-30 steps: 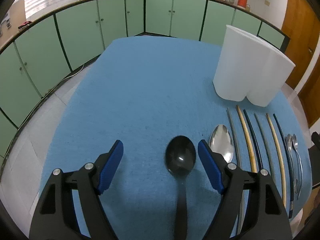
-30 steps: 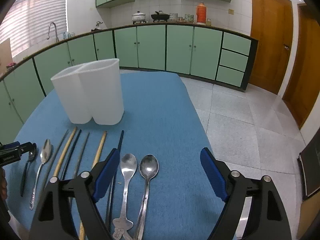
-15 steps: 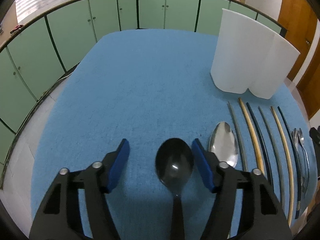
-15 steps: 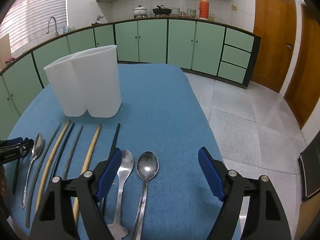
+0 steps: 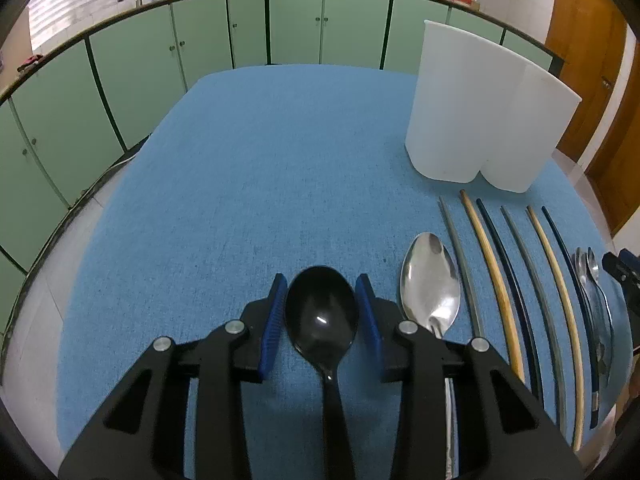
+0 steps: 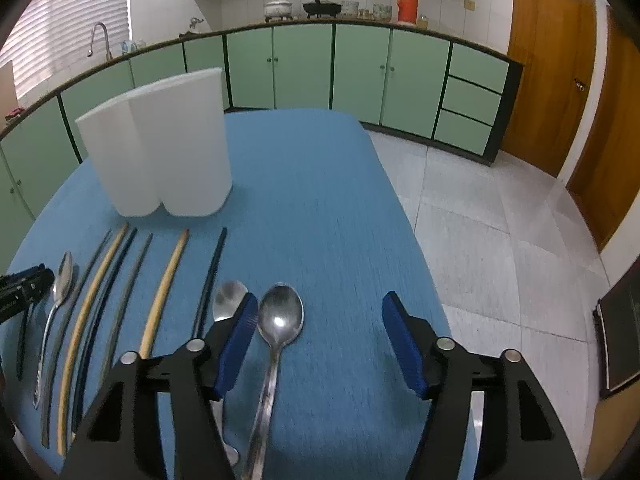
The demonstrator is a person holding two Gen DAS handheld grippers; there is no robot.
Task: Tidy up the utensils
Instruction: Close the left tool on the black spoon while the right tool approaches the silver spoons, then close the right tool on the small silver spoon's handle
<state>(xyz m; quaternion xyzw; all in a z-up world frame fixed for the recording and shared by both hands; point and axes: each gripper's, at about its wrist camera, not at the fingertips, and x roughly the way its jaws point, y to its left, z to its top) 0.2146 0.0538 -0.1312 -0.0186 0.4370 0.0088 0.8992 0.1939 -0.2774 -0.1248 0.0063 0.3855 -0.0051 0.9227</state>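
Closing around the bowl of a black spoon (image 5: 322,312), left gripper (image 5: 322,296), blue pads (image 5: 273,322) just beside the bowl's edges, contact not clear, spoon lying flat on the blue tablecloth (image 5: 260,168); just right of it a large steel spoon (image 5: 431,282), then six chopsticks (image 5: 494,276) in a row

Closing too, right gripper (image 6: 320,322), pads still well spread, a steel spoon (image 6: 280,316) lying between them nearer the left pad, untouched; a second small spoon (image 6: 228,298) partly under that pad

Farther back, standing upright on the cloth, a white two-compartment utensil holder (image 6: 160,148); beyond the table, green cabinets (image 6: 304,64)
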